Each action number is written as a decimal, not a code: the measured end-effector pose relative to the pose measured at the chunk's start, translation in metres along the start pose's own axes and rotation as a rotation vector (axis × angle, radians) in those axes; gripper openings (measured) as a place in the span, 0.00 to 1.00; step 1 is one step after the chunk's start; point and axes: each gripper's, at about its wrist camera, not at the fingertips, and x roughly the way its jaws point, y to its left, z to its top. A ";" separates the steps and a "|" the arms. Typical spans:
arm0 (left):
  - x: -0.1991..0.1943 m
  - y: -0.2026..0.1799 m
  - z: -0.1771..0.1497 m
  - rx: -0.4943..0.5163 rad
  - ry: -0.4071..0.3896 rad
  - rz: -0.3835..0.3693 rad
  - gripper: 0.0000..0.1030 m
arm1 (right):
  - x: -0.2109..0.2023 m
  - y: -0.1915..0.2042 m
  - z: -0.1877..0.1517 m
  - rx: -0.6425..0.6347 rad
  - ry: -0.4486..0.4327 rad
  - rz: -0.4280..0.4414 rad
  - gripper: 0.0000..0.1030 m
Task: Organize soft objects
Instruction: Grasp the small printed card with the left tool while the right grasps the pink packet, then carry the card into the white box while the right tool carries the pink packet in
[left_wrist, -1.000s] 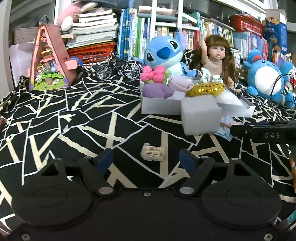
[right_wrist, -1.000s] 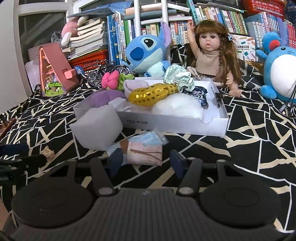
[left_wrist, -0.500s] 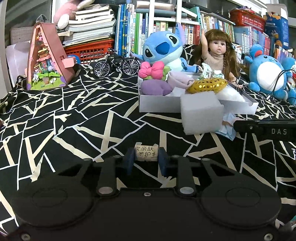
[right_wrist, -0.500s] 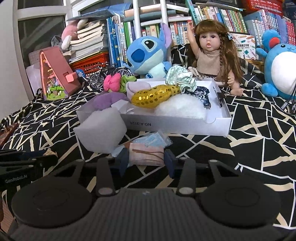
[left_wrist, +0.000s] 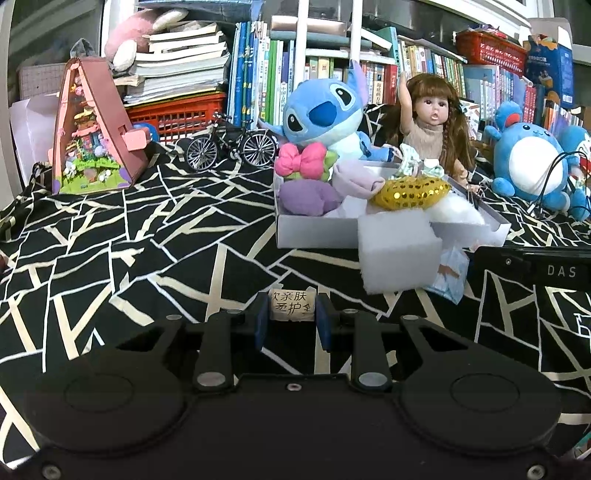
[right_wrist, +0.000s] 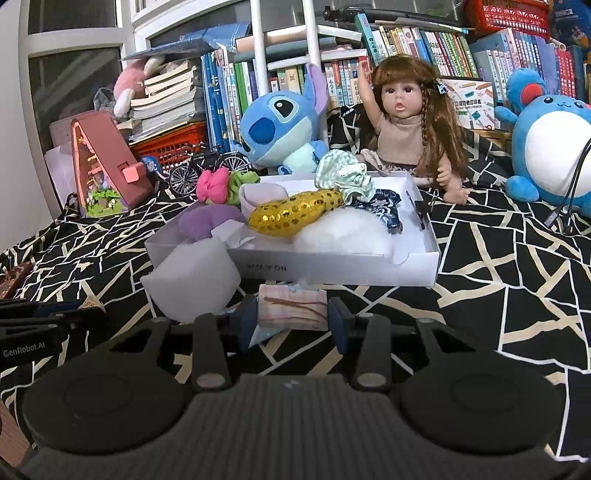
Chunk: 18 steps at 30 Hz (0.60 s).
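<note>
Black cloth (left_wrist: 155, 236) with pale crossing lines, spread over the whole surface

On it lie a white box (right_wrist: 413, 267) of soft things, a white foam block (left_wrist: 399, 254) just in front of it, a toy bicycle (left_wrist: 231, 146), a pink triangular playhouse (left_wrist: 92, 133), a blue plush (left_wrist: 325, 114), a doll (right_wrist: 410, 133) and a round blue plush (left_wrist: 528, 162).

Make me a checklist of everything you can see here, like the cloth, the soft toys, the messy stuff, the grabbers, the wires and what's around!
Surface: black cloth with pale crisscross lines.
Job's things: white box holding a gold sequin pouch, purple plush, white fluff; foam block leaning at its front.
Clutter: toy bicycle, pink triangular dollhouse.
Grippers: left gripper shut on a small printed packet; right gripper shut on a pink tissue pack.
Cables: black wires over the round blue plush.
Surroundings: doll, blue big-eared plush, bookshelves, red baskets.
</note>
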 end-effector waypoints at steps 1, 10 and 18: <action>0.000 0.000 0.002 0.002 -0.003 -0.002 0.25 | 0.000 0.000 0.001 0.000 -0.003 -0.001 0.46; 0.001 0.000 0.021 -0.002 -0.034 -0.012 0.25 | -0.004 -0.001 0.007 0.006 -0.030 -0.007 0.46; 0.004 -0.002 0.044 -0.002 -0.056 -0.040 0.25 | -0.006 -0.004 0.016 0.011 -0.054 -0.017 0.45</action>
